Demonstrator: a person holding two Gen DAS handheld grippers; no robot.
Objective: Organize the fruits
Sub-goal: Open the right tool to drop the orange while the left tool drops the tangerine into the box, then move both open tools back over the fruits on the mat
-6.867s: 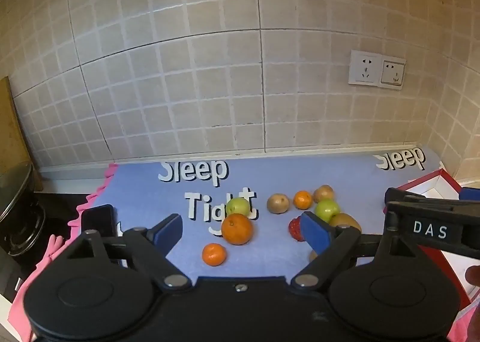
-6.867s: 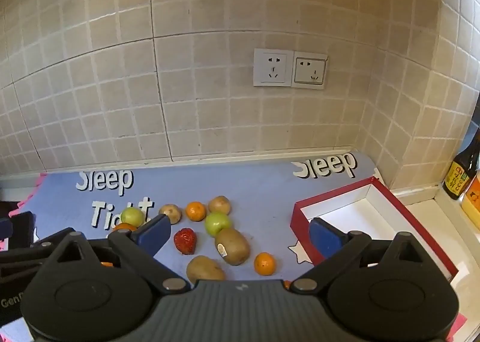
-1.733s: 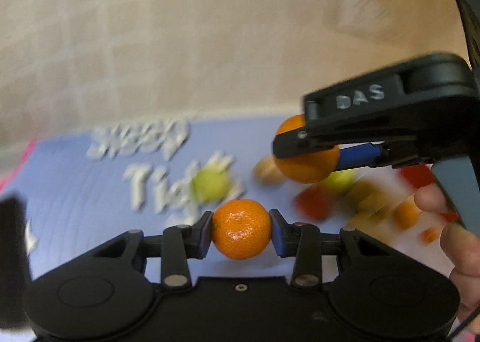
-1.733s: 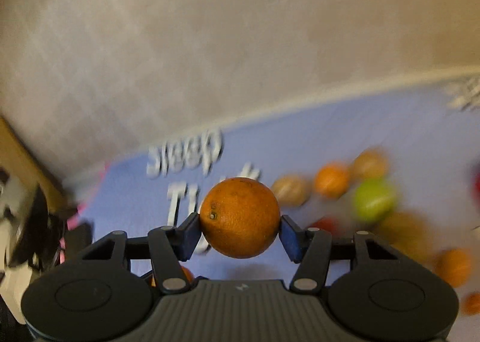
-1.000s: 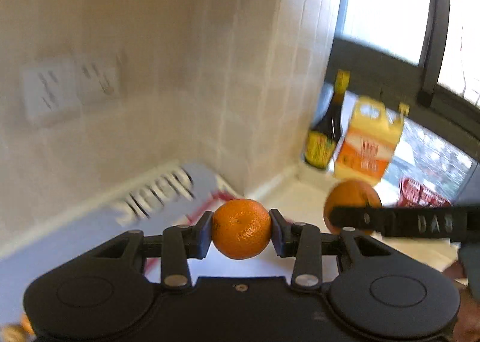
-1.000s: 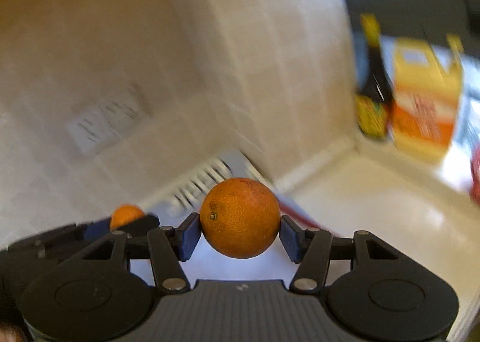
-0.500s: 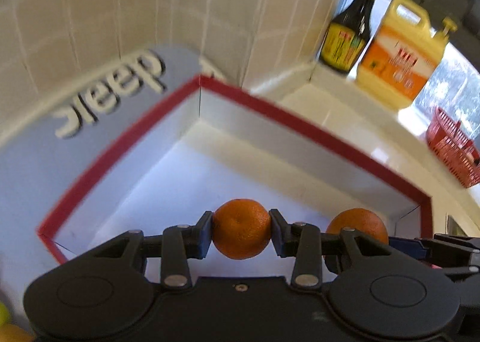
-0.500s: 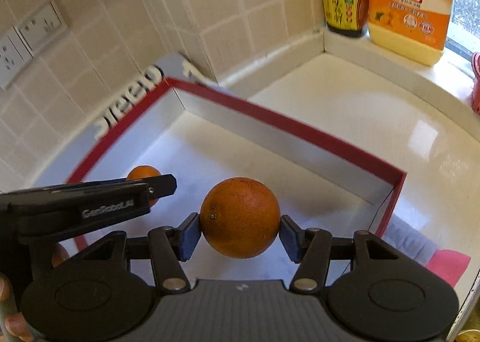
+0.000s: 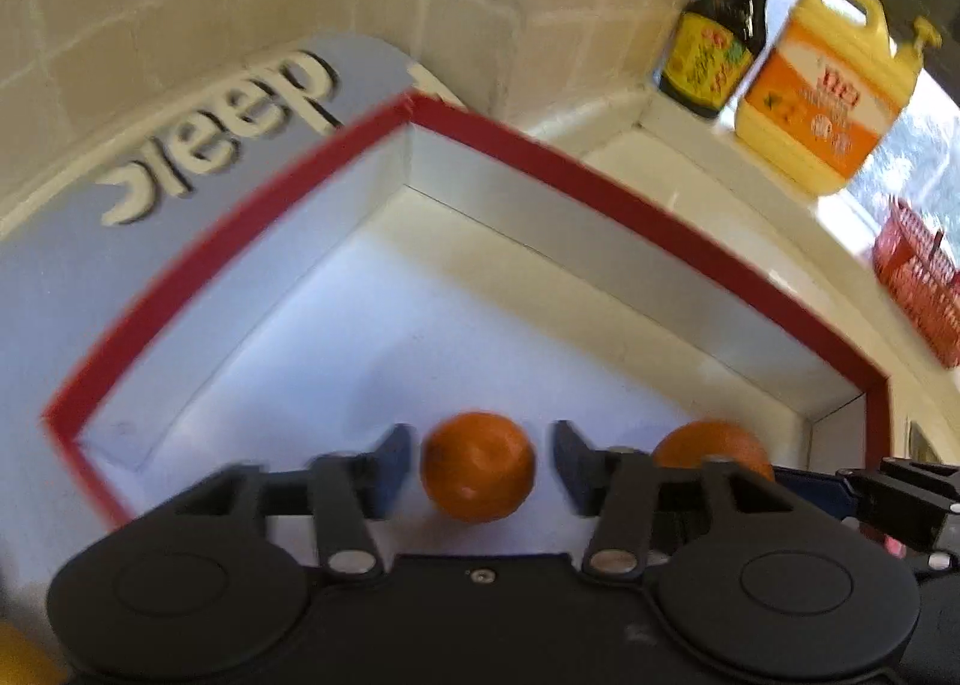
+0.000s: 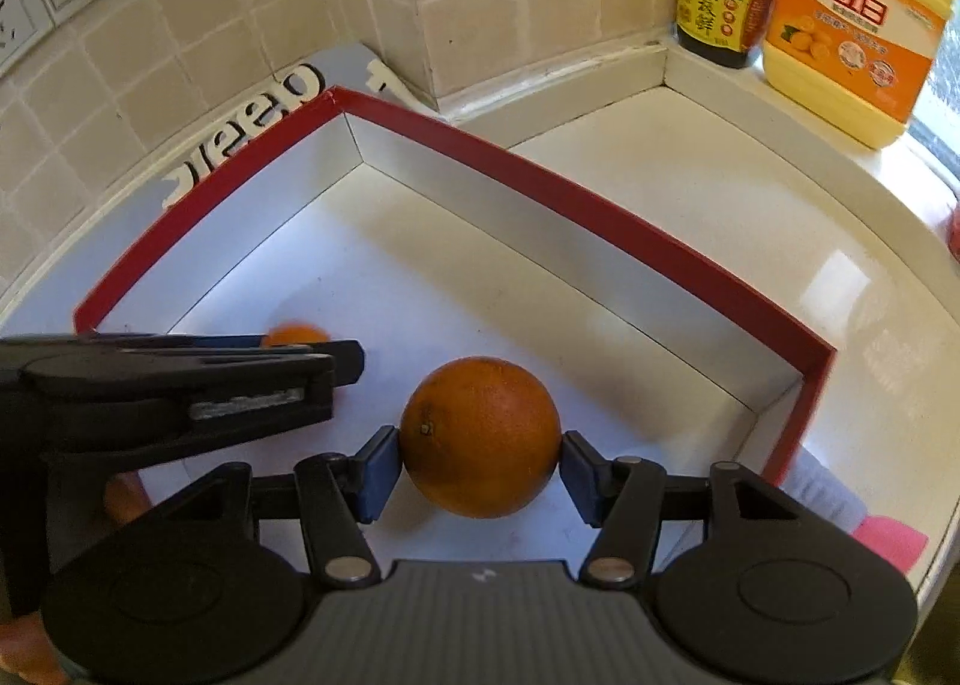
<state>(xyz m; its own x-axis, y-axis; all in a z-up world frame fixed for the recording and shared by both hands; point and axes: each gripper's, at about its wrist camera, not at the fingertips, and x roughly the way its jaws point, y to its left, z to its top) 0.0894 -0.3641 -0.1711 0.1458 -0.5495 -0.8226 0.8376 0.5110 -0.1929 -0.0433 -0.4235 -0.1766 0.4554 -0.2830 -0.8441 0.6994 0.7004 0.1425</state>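
While parted, left gripper point(image 9: 483, 466) around mandarin point(image 9: 477, 466).

Small orange point(image 9: 477, 466) & big orange point(image 10: 480, 436) low in red-rimmed white box point(image 10: 540, 187).

The white desk point(image 10: 690, 193) carries a blue mat point(image 9: 54, 289) near its back edge. A red-rimmed box point(image 10: 600, 205) lies partly on both.
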